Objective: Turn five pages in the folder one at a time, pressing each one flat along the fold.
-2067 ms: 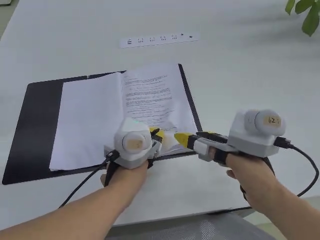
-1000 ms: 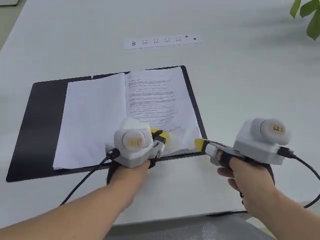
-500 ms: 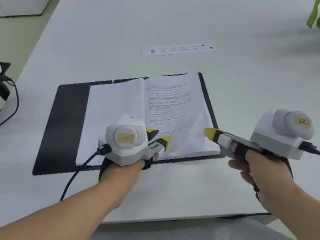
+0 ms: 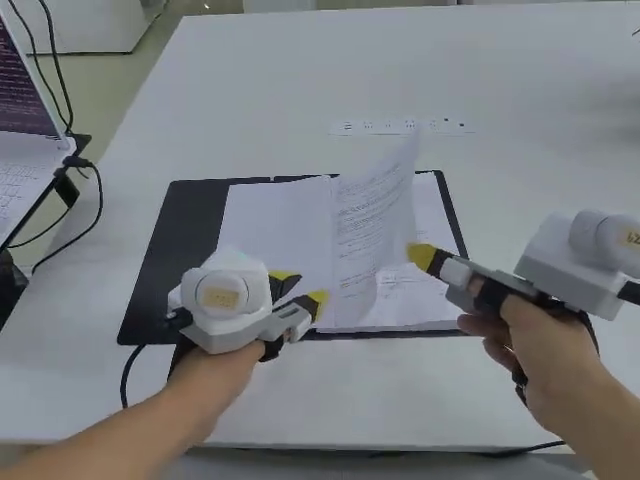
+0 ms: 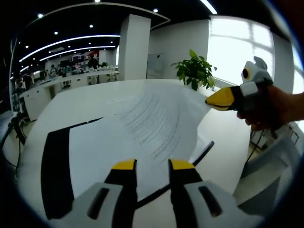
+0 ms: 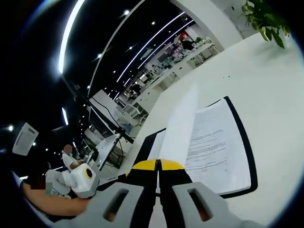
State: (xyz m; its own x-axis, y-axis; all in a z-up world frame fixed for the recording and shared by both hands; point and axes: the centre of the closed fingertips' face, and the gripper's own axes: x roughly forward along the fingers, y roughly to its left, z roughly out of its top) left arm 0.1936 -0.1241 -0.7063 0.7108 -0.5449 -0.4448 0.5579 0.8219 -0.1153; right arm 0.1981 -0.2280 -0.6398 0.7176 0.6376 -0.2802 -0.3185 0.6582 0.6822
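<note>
A black folder (image 4: 160,270) lies open on the white table, with white sheets on both sides. One printed page (image 4: 375,230) stands lifted above the right side and curves toward the fold. My right gripper (image 4: 420,256) is shut on that page's outer edge; the sheet (image 6: 180,128) rises straight from between its closed yellow tips (image 6: 157,166). My left gripper (image 4: 300,287) hovers open at the folder's near edge, close to the fold, holding nothing. In the left gripper view, the lifted page (image 5: 156,118) arches ahead of its own parted tips (image 5: 153,166), pinched by the right gripper (image 5: 221,98).
A white power strip (image 4: 405,126) lies beyond the folder. A laptop (image 4: 20,150) and black cables (image 4: 85,170) sit off the table's left edge. A potted plant (image 5: 194,71) stands at the far side. The table's front edge runs just below the folder.
The right gripper has closed on the right page's edge and raised it up and toward the fold. The left gripper stays near the folder's bottom edge. The head camera has shifted.
</note>
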